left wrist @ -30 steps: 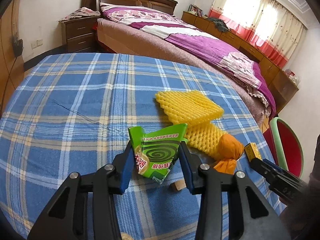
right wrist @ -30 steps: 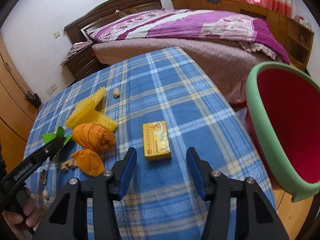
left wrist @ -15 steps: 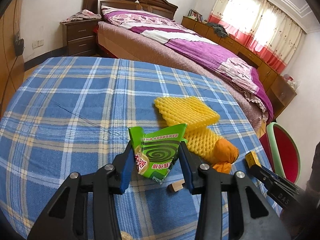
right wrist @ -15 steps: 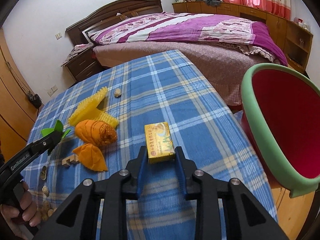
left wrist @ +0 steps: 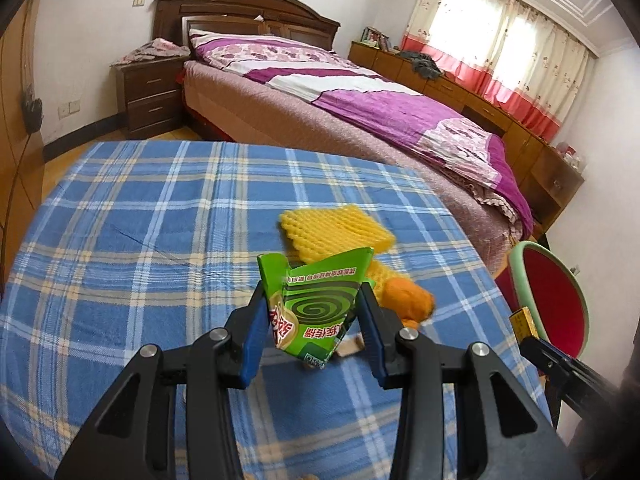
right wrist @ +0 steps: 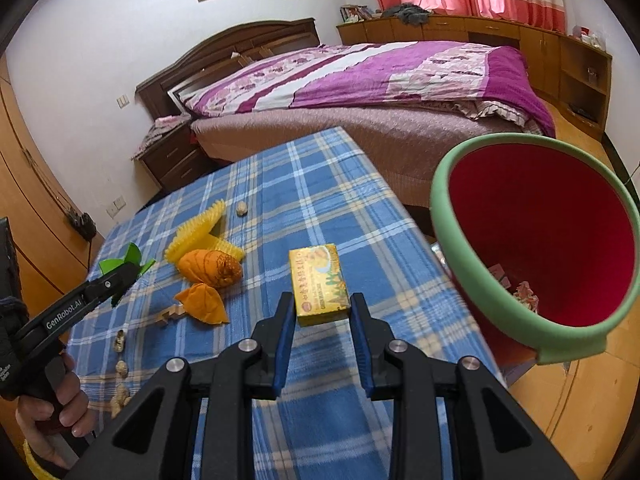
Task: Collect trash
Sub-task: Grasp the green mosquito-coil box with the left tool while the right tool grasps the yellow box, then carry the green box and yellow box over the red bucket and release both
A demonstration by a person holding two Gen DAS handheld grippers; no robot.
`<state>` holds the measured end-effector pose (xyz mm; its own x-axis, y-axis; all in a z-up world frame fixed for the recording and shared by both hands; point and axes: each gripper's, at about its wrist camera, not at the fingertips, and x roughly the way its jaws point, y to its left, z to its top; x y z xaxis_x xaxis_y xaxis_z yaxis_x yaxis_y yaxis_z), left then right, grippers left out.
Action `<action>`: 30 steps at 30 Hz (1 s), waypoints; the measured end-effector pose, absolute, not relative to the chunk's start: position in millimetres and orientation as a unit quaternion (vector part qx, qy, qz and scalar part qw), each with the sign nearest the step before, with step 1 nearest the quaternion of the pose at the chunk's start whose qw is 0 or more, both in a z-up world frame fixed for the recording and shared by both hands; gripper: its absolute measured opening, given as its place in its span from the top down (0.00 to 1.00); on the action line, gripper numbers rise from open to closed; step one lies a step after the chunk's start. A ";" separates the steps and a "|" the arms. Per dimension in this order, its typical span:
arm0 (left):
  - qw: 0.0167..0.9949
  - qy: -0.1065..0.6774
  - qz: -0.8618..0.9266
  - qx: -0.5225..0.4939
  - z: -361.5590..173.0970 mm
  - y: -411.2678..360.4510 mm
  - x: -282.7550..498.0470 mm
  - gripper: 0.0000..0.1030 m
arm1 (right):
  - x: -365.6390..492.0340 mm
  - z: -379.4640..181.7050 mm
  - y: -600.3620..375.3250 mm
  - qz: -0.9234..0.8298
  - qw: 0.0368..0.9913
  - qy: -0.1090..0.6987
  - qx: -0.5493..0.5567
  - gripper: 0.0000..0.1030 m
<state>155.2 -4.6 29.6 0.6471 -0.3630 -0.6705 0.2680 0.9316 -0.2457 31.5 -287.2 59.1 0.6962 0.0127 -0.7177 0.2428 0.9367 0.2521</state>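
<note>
My left gripper (left wrist: 314,308) is shut on a green mosquito-coil wrapper (left wrist: 316,304) and holds it above the blue plaid table (left wrist: 140,248). It also shows in the right wrist view (right wrist: 120,276). My right gripper (right wrist: 322,310) is shut on a small yellow box (right wrist: 320,284), lifted off the table. The box also shows in the left wrist view (left wrist: 522,322). A red bin with a green rim (right wrist: 536,240) stands just right of the table.
On the table lie yellow foam netting (right wrist: 200,236), orange peel pieces (right wrist: 208,268), a wooden bit (right wrist: 170,314) and several peanut shells (right wrist: 120,364). A bed (right wrist: 360,80) stands behind the table. The table's right edge is next to the bin.
My right gripper closed on the yellow box and lifted it. My left gripper rose with the green wrapper. The bin now appears nearer in the right wrist view.
</note>
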 end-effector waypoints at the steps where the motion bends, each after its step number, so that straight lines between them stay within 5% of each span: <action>1: 0.906 0.381 -0.176 -0.060 32.1 -6.6 152.6 0.58 | 27.9 61.0 -289.1 -0.064 0.907 0.381 0.168 0.71; 30: 0.877 0.378 -0.296 0.021 66.4 -144.5 93.2 0.58 | -67.1 82.1 -404.8 -0.148 0.904 0.302 0.265 0.71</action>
